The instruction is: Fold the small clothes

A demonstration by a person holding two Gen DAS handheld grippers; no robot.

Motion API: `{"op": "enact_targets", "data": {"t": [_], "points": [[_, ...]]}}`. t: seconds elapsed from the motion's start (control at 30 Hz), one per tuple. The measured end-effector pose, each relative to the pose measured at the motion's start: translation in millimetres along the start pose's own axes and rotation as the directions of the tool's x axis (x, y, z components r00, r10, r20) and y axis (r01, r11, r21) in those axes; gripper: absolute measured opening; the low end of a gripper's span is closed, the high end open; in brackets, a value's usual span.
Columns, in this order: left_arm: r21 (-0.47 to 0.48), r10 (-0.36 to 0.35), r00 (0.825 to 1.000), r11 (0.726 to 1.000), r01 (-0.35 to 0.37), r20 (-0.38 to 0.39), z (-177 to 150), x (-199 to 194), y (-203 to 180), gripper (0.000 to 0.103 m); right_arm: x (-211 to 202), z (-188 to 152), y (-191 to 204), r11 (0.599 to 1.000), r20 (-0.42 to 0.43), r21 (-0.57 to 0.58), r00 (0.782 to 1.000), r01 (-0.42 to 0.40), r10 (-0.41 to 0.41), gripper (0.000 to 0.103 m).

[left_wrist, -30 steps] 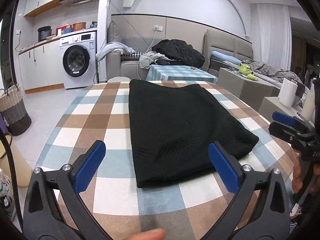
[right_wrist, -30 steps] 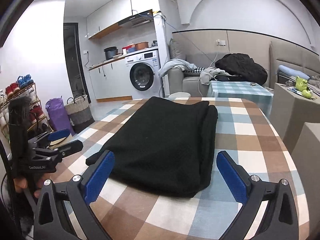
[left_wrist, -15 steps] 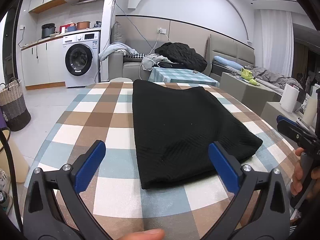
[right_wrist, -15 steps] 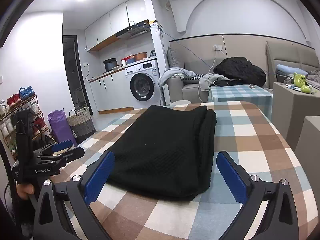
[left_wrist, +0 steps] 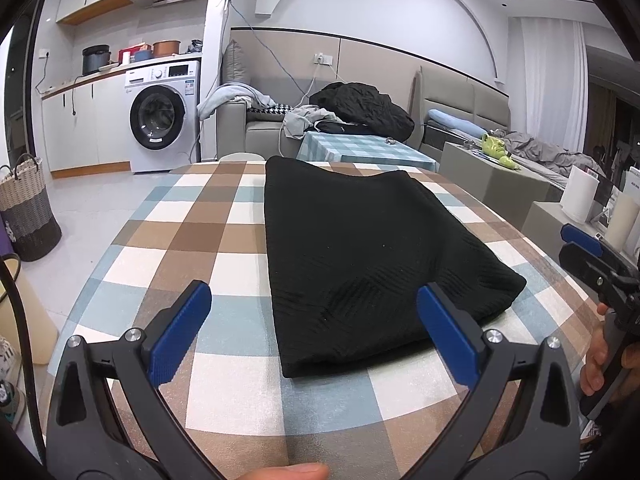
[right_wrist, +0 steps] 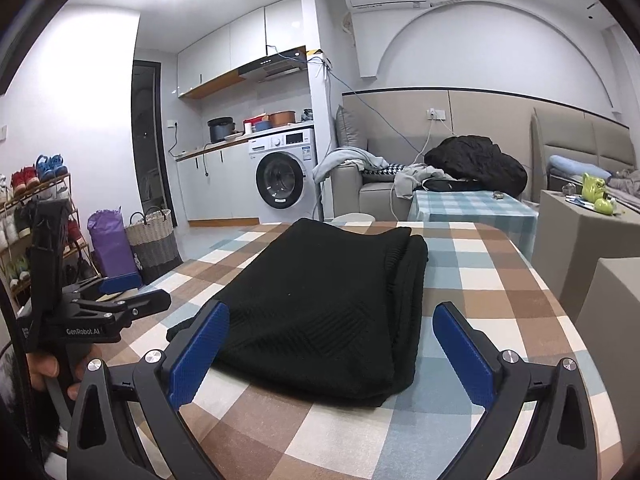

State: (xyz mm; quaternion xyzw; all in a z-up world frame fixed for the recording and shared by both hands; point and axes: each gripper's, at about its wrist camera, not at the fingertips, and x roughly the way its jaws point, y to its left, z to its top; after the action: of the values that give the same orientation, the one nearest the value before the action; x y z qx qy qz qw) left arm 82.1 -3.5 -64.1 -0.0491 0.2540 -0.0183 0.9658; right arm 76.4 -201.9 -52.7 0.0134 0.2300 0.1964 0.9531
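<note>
Black garment [left_wrist: 360,256] folded flat on checked table [left_wrist: 192,232]; left claw [left_wrist: 314,328], right claw [right_wrist: 330,344] both gaping, empty.

Garment [left_wrist: 360,256]: black, with a knitted chevron texture. Desk [left_wrist: 192,236] covering: checked brown, tan, white and pale blue. Left gripper [left_wrist: 316,332] and right gripper [right_wrist: 332,348]: black frames, blue finger pads. Washing machine [right_wrist: 282,178]: white, dark door. Basket [right_wrist: 154,240]: beige over grey.
</note>
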Motion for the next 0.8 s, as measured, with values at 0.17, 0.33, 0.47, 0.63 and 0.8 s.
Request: {"op": "enact_targets", "data": {"t": [0.17, 0.33, 0.47, 0.63, 0.8], "points": [[-0.004, 0.0, 1.0, 1.0, 0.0, 0.002, -0.4, 1.4, -0.4, 0.102, 1.5, -0.9, -4.7, 1.0, -0.007, 0.021, 1.0, -0.006, 0.006, 0.103], [-0.004, -0.001, 1.0, 1.0, 0.001, 0.004, 0.0, 0.5, 1.3, 0.102, 2.6, -1.0, -8.7, 0.999, -0.012, 0.042, 1.0, -0.007, 0.007, 0.103], [0.001, -0.003, 1.0, 1.0, 0.003, 0.011, -0.1, 0.6, 1.0, 0.102, 2.4, -0.9, -8.6, 0.999, -0.015, 0.041, 1.0, -0.006, 0.006, 0.103], [0.001, -0.002, 1.0, 1.0, 0.002, 0.013, 0.0, -0.8, 1.3, 0.102, 2.6, -0.7, -7.8, 0.999, -0.017, 0.039, 1.0, -0.005, 0.005, 0.103], [0.002, -0.002, 1.0, 1.0, 0.002, 0.012, -0.2, -0.8, 1.2, 0.102, 2.4, -0.9, -7.8, 0.999, -0.016, 0.04, 1.0, -0.003, 0.004, 0.103]]}}
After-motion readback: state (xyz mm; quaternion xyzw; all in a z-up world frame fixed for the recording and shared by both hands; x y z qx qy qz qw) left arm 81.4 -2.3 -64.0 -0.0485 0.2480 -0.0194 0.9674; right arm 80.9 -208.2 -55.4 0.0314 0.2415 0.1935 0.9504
